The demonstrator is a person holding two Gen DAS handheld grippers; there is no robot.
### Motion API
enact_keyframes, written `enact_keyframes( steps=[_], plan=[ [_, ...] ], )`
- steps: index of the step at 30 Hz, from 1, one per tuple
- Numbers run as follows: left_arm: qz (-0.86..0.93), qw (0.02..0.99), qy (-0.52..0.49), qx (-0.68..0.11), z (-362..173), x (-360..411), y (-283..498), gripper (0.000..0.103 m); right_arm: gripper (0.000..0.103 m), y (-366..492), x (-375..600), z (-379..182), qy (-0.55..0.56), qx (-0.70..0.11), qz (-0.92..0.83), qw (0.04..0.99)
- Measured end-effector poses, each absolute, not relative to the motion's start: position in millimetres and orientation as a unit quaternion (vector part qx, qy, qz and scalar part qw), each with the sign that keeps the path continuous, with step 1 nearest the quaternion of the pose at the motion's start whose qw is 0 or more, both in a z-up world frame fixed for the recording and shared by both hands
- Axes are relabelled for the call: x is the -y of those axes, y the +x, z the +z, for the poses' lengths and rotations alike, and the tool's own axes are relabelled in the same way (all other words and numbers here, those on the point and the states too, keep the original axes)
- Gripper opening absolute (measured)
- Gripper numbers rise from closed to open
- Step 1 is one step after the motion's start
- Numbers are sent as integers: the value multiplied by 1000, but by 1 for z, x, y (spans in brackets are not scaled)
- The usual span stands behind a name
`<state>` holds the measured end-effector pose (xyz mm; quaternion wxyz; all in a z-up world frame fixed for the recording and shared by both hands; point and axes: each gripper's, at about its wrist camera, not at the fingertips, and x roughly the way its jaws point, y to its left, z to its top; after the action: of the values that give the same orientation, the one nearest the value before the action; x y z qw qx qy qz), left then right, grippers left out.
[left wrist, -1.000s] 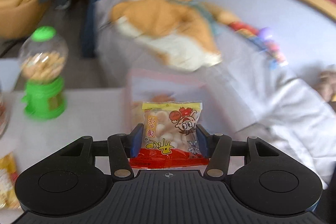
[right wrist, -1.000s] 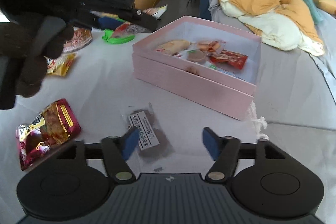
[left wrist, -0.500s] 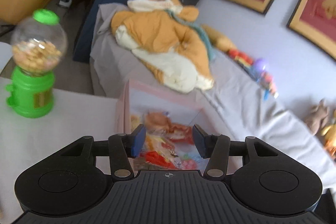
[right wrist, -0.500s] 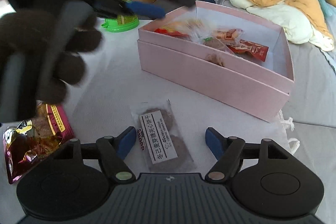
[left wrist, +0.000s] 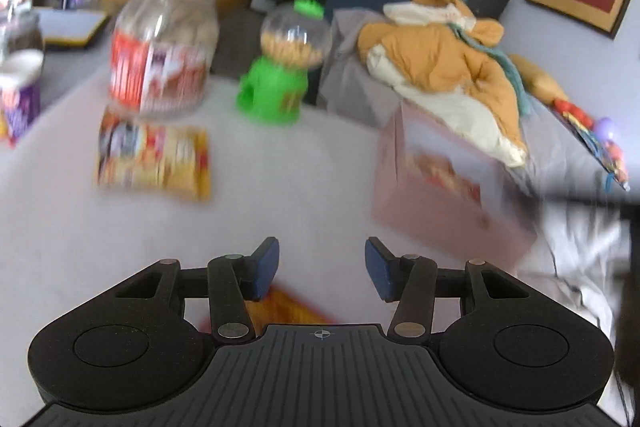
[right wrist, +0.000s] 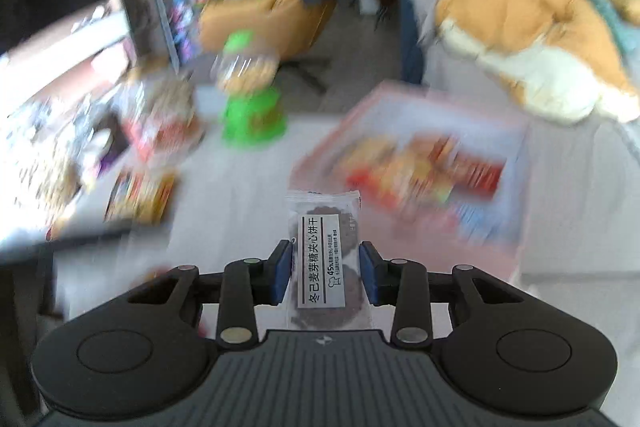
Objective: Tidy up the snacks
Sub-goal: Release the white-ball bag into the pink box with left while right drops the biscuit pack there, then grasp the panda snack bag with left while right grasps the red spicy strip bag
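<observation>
My right gripper (right wrist: 323,273) is shut on a clear packet of dark biscuits (right wrist: 323,259) with a white label, held above the table. The pink box (right wrist: 514,211) holding several snacks lies just beyond it, blurred. My left gripper (left wrist: 321,269) is open and empty over the white table. An orange-red snack pack (left wrist: 288,309) lies under its left finger. The pink box (left wrist: 436,203) stands to its right. A yellow snack bag (left wrist: 154,157) lies on the table to its left.
A green candy dispenser (left wrist: 280,83) and a large glass jar (left wrist: 164,47) stand at the back of the table, with a second jar (left wrist: 20,75) at far left. A bed with an orange and cream quilt (left wrist: 456,67) lies behind the box.
My left gripper let the yellow-red snack pack go into the pink box and swung left, open. My right gripper closed on the biscuit packet and lifted it toward the box.
</observation>
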<state>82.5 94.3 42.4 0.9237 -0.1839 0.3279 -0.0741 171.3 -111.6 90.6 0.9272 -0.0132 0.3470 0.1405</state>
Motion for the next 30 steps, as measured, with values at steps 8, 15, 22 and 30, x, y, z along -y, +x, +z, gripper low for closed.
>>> enact_keyframes(
  steps=[8,15,22,30],
  plan=[
    [-95,923,-165,-334,42,-107,60,50,73,272,138,116,-19,-317,9,948],
    [-98,932,-145,-317,57,-172,47,50,77,253,121,74,-23,-374,48,926],
    [-13,943,-188,-273,69,-247,65,50,92,221,79,62,-43,-383,113,916],
    [-31,951,-152,-269,50,-253,166,50,93,181,16,46,-42,-413,202,887]
  ],
)
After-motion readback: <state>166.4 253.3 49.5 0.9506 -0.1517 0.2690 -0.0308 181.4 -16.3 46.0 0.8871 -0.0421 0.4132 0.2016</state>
